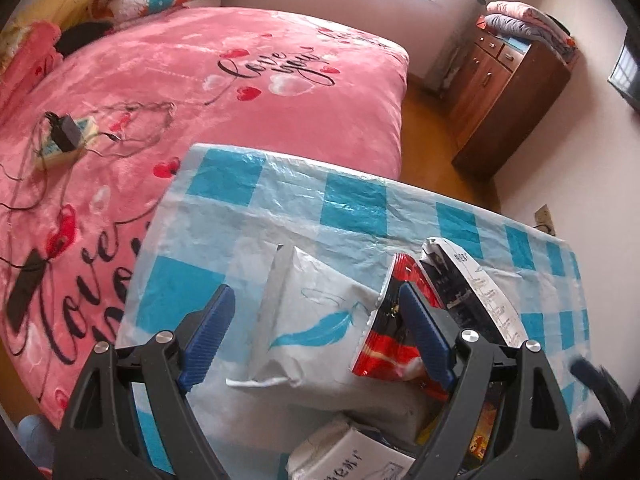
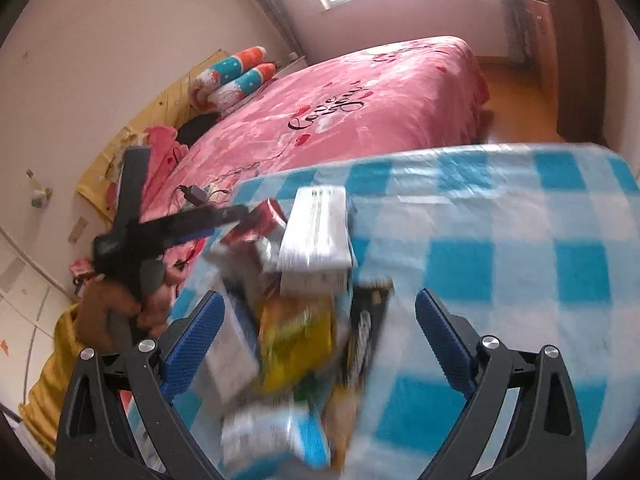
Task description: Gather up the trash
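Observation:
A heap of trash lies on a table with a blue-and-white checked cloth [image 1: 352, 196]. My left gripper [image 1: 318, 320] stands open over a white packet with a blue feather print [image 1: 316, 320]; the pads do not touch it. A red snack wrapper [image 1: 394, 320] lies behind its right finger, next to a white labelled bag [image 1: 480, 280]. In the blurred right wrist view my right gripper [image 2: 318, 320] is open above a yellow wrapper [image 2: 296, 340], a white labelled bag [image 2: 316, 232] and a blue-white pack [image 2: 280, 432]. The left gripper [image 2: 236, 214] reaches the red wrapper [image 2: 264, 216] there.
A bed with a pink blanket [image 1: 260, 80] lies behind the table, with a power strip and adapter [image 1: 64, 136] and cables on it. A wooden cabinet [image 1: 508, 76] with folded bedding stands at the right wall. A brown sleeve [image 2: 104, 308] holds the left gripper.

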Demonstrator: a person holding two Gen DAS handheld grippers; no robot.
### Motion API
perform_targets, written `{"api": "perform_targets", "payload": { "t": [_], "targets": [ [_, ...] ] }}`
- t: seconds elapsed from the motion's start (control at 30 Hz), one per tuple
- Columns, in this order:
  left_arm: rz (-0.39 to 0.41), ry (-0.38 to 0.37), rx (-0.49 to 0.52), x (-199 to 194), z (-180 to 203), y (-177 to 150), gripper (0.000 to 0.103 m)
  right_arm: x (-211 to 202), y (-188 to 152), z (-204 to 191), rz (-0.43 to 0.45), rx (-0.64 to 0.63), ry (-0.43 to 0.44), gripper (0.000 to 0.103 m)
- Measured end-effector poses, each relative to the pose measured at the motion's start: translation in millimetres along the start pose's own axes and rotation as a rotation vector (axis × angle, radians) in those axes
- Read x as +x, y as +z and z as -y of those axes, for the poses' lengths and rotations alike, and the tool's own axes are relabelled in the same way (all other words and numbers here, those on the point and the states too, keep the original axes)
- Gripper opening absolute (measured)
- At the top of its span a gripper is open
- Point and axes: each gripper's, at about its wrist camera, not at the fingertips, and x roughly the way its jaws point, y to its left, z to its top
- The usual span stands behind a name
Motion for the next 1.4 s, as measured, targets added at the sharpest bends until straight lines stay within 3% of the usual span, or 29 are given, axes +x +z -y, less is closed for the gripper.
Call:
{"api": "perform_targets", "payload": {
  "t": [0.17,0.3,0.63,1.0,1.27,1.4],
  "targets": [
    [-0.035,-0.097,-0.014,13,-9,3,0.084,49,26,0,-0.04,-0.013,-0.019,0.082],
    [-0.064,-0.18,-0.036,26,-13,-5,0.083,73,29,11,-0.079,0.039,0.016,0.056],
    [-0.079,-0.242,-0.009,11,-4,-34,0.071,47,0,1,-0.066,-0.022,-0.007,0.055],
    [-0.133,-0.351,0.032,-24,24,-106,0.066,-16,-59,13,-0.044,0.014,-0.032,0.055],
    [-0.105,-0.335,0.106,-48,44,-134,0.066,-48,-89,17,-0.004,0.028,-0.081,0.055],
    [-0.09,-0.34,0.119,-56,41,-137,0.055,-50,-90,17,0.009,0.018,-0.12,0.07]
  ]
}}
